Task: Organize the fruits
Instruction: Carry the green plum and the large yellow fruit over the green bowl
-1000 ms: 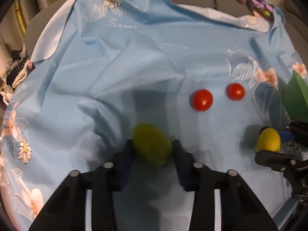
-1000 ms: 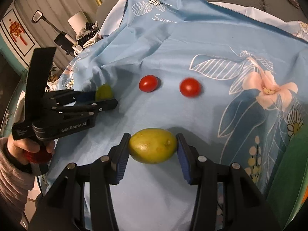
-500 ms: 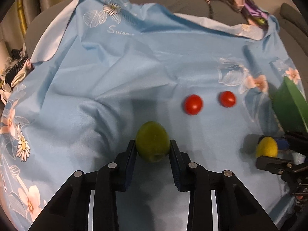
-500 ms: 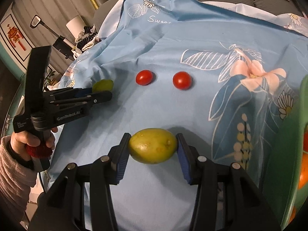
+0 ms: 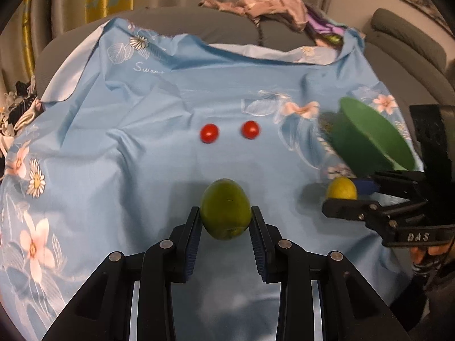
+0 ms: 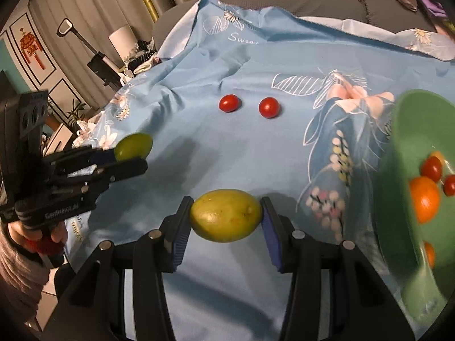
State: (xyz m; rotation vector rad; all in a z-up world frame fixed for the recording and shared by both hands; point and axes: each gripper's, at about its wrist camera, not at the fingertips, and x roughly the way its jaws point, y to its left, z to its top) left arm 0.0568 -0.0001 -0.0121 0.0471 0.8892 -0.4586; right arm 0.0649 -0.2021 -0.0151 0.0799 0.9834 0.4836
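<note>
My left gripper [image 5: 225, 221] is shut on a green oval fruit [image 5: 226, 209], held above the blue cloth; the same fruit [image 6: 133, 147] shows at the left of the right wrist view. A yellow-green lemon-like fruit [image 6: 226, 215] sits clamped in my right gripper [image 6: 226, 218], also lifted off the cloth, and appears small [image 5: 341, 189] at the right of the left wrist view. Two red cherry tomatoes [image 5: 209, 133] [image 5: 250, 129] lie side by side on the cloth beyond both grippers. A green bowl [image 6: 398, 153] at the right holds an orange [image 6: 425, 199] and small tomatoes [image 6: 432, 167].
A light blue flowered cloth [image 5: 128, 142] covers a grey sofa-like surface [image 5: 184, 22]. Crumpled clothes [image 5: 270, 2] lie at the back. A person's hand [image 6: 34, 236] grips the left tool. A lamp and room clutter [image 6: 119, 39] stand off to the left.
Both grippers have lifted and pulled back with their fruits. The left jaws closed tighter on the green fruit. The green bowl has come further into view at the right.
</note>
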